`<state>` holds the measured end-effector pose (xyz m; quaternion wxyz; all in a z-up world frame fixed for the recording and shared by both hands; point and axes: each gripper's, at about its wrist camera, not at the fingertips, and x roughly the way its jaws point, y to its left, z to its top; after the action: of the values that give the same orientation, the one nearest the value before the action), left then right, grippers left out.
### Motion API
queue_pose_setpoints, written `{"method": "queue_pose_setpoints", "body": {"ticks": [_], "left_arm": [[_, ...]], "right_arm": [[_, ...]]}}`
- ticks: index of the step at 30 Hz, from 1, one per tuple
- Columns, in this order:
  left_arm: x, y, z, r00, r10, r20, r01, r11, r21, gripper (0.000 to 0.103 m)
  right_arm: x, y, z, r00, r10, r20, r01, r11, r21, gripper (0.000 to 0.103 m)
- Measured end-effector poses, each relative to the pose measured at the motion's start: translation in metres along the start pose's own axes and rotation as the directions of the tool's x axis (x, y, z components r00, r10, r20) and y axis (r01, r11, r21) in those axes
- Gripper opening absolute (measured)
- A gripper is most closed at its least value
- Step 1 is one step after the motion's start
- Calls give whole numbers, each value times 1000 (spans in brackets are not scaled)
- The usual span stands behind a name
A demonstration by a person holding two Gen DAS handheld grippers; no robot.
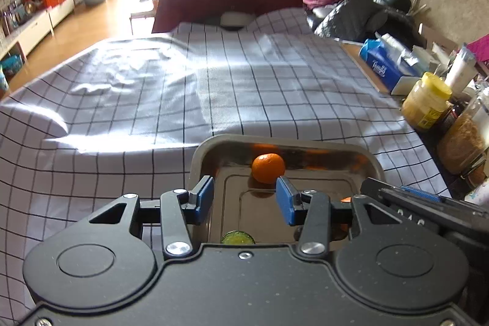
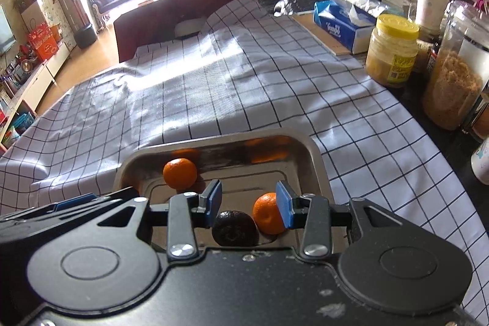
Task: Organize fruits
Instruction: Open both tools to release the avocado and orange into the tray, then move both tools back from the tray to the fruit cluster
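A metal tray [image 1: 371, 158] sits on the checked tablecloth, also in the right wrist view [image 2: 318, 161]. An orange mandarin [image 1: 268, 168] lies at its far side, seen too in the right wrist view [image 2: 179, 173]. A second mandarin [image 2: 267, 213] and a dark round fruit [image 2: 234, 228] lie nearer. A green fruit [image 1: 237, 238] peeks out under the left gripper body. My left gripper [image 1: 244, 199] is open and empty above the tray. My right gripper [image 2: 249, 203] is open above the dark fruit, its right pad beside the second mandarin. The right gripper's body shows at the right edge of the left wrist view.
The checked tablecloth [image 1: 183, 87] covers the table. Along the right edge stand a yellow-lidded jar [image 2: 392, 51], a blue tissue box [image 2: 342, 26], a glass jar of brown flakes [image 2: 458, 72] and other containers. A dark red chair back [image 2: 180, 11] stands at the far end.
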<state>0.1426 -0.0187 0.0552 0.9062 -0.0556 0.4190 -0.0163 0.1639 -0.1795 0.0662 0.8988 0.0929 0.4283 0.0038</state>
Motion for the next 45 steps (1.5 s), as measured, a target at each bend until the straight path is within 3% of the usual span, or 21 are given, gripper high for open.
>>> {"method": "queue_pose_setpoints", "body": {"ticks": [7,15,21,32,45], "left_arm": [[-25,-8,-20,999,-33,19,32,998,49,53],[-39,-5,-66,997,-65,-50,70,990,124,53],[-50,-2,-102,994,-65,-86,80,981,176,53],[-64,6,-147,993,-101,-60,111,978,179,53],[-58,2,-166,991,-133,-17,134,964,230,53]], "right_arm": [[-24,-13,-21,1000,19,23,-20,999,28,42],[-43,-46,-81,999,41,0,-41,997,63,42],[-72,-57,-130,997,50,51,-53,997,64,42],[-96,-56,-206,991,79,111,-83,996,34,42],[-75,-52,-231,989,88,115,-87,996,-10,42]]}}
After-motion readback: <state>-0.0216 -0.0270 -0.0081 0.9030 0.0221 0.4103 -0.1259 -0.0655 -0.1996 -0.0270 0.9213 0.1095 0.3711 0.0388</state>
